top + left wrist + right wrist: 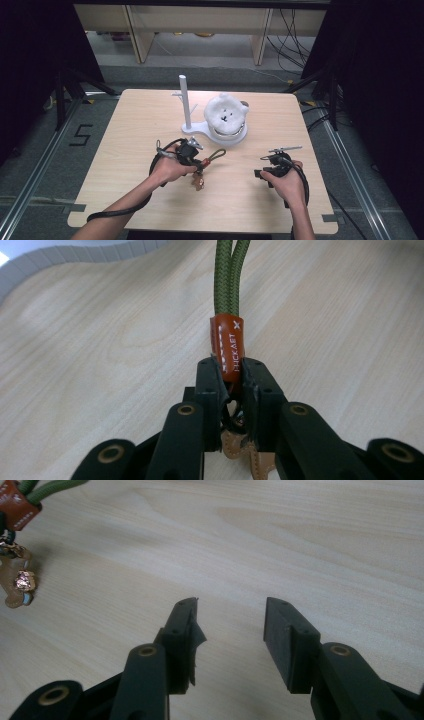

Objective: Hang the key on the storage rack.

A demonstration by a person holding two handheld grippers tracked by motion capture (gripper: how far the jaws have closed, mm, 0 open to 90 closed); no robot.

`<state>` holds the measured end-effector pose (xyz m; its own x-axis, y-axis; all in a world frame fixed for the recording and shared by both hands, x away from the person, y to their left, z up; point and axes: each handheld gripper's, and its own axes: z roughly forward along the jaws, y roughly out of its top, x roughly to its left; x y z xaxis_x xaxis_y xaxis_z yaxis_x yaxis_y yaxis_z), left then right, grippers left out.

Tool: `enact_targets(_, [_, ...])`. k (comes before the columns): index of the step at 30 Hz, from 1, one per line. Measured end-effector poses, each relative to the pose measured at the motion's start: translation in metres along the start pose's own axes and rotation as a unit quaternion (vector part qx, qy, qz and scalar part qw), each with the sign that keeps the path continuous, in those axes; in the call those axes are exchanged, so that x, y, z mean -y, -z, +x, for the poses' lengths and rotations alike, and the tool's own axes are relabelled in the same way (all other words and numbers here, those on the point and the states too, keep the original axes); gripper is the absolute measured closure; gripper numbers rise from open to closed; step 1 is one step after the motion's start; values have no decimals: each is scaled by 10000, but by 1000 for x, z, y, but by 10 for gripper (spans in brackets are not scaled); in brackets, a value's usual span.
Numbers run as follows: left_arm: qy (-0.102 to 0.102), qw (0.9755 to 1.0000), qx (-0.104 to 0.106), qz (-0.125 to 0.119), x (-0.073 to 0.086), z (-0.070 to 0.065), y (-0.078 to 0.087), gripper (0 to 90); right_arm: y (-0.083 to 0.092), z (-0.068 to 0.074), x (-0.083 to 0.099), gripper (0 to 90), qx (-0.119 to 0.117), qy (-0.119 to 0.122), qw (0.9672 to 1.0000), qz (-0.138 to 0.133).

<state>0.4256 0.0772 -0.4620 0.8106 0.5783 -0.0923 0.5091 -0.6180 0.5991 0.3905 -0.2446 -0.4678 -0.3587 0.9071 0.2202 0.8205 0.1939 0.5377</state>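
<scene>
A keychain lanyard [210,159] is held in the left gripper [192,156], on the near side of the white stand [185,102] and slightly to its right in the high view. The lanyard is made of olive-green cord [229,275], doubled so that two strands run side by side into a rust-orange leather sleeve [229,342]. White stitching and white lettering are seen on the sleeve, with a small cross printed near its upper end. The lower end of the sleeve is clamped between the two black jaws of the left gripper, which are drawn in narrow around it. Beneath the jaws, a tan leather tab [245,455] and what may be a metal clip are glimpsed, though that part is shadowed and poorly resolved. In the right gripper view the sleeve [17,502] is seen again at the upper left, with a small gold-coloured charm [22,582] hanging under it just above the light wooden table [150,115].

The right gripper [276,165] is held well to the right of the stand and nearer the person; its jaws are spread apart with nothing between them. A white plush toy [226,116] is seated on the base of the stand, just beside the post.
</scene>
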Motion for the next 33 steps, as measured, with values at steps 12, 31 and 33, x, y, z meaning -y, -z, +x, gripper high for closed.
enact_targets(12, [124,9980,-107,-608,22,1,28,785,1,1,0,574,11,-16,10000,-29])
enact_targets(31, [340,9849,-386,-1654,53,15,66,787,2,5,0,571,36,-9,10000,-39])
enact_targets(33, [328,9846,-419,-1664,55,16,68,786,2,5,-1,571,42,-2,10000,-36])
